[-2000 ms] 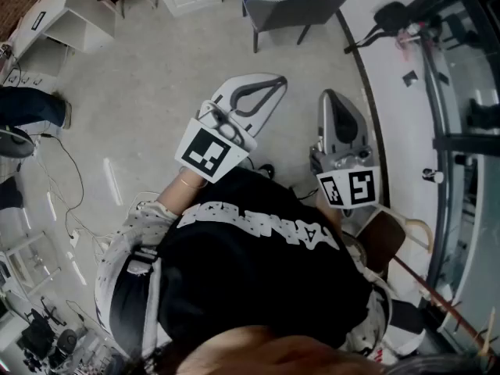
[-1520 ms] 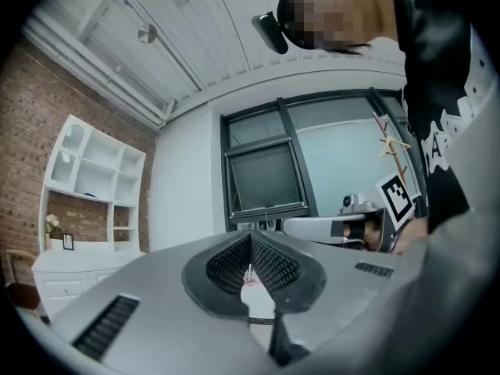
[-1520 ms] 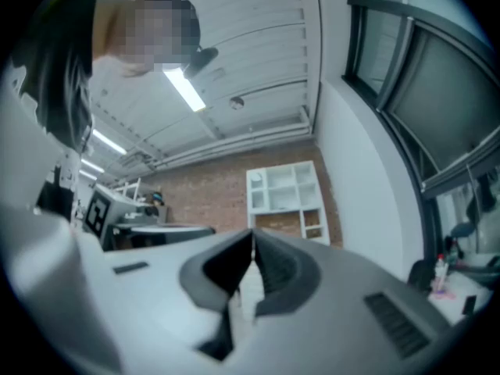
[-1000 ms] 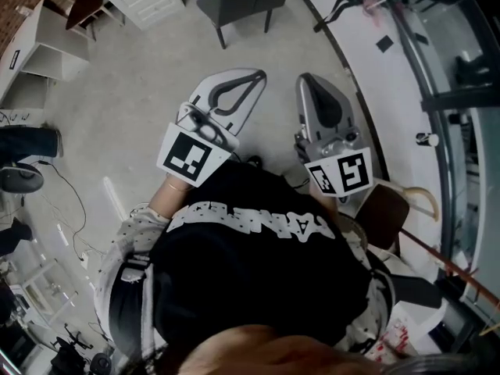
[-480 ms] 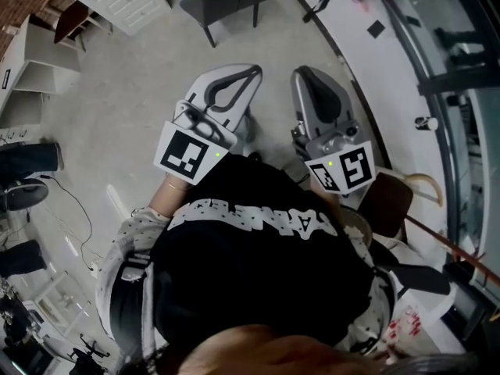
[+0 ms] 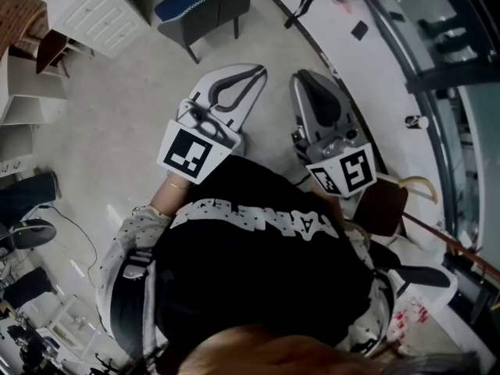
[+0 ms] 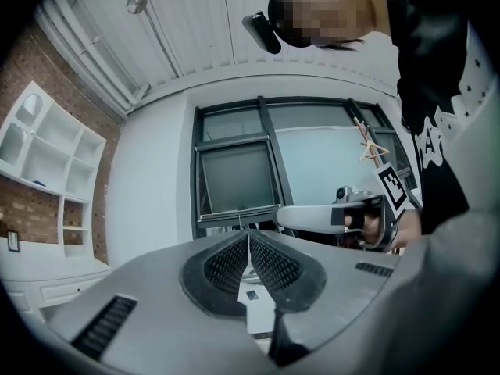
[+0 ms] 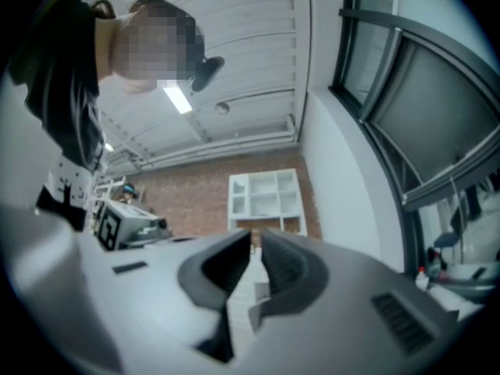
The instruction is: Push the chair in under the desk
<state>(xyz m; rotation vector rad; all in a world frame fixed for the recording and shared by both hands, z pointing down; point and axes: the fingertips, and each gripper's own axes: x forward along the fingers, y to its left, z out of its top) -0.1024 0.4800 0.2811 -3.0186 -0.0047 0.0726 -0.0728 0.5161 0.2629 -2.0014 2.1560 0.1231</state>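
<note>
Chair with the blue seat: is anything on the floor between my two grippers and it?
Nothing visible does. Only bare floor lies between the left gripper, the right gripper and the chair.

The chair (image 6: 205, 5) stands at the top of the head view, just right of the drawer unit (image 6: 90, 10); below it, mid-frame, the left gripper (image 6: 254, 73) and right gripper (image 6: 305, 80) sit side by side, apart; the counter (image 6: 367, 92) runs down the right side.
</note>
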